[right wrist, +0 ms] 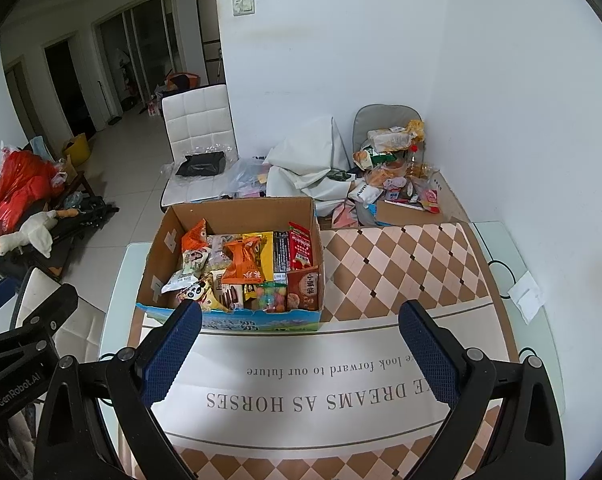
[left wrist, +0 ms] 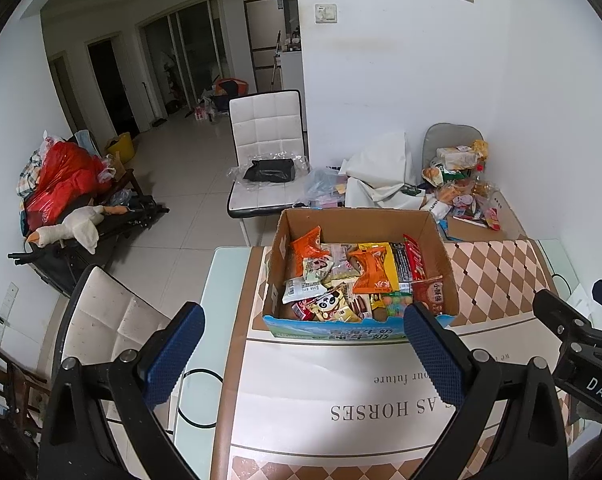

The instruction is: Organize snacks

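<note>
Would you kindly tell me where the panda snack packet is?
In both views, the panda snack packet lies in the cardboard box's front-left corner.
</note>
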The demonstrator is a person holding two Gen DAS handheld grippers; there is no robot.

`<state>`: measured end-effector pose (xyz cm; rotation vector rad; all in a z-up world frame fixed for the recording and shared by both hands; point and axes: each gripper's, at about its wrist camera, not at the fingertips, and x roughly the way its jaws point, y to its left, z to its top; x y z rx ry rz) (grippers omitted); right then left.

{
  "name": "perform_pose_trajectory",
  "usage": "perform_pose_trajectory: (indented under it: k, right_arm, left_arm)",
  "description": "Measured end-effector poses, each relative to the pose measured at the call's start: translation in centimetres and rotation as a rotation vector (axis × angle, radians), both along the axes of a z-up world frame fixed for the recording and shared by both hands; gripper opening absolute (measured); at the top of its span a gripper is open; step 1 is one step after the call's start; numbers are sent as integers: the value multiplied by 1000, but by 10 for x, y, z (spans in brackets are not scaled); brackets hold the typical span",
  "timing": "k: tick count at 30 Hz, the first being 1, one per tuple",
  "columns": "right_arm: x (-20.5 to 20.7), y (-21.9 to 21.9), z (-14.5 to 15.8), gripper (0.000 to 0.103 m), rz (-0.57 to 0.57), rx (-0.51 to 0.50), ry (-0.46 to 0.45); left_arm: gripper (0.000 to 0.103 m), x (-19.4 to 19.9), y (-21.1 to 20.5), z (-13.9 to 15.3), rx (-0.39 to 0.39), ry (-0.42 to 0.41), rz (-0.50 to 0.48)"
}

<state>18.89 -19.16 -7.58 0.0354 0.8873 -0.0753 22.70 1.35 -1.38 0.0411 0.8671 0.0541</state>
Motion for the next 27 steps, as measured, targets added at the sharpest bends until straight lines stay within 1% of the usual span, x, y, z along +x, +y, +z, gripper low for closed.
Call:
perform_pose_trajectory:
  k: [15,22,27]
  right_arm:
    - [-1,1,1,101,1,2,0]
    - [0,2,4,101,10,3,-12]
    - [-1,3,7,101,14,4,-13]
  left_arm:
    - [102,0,0,1,0,-3,1]
    - [102,1,-3,8,0,-11,-1]
    - [102,1,-3,8,1,-11,-1]
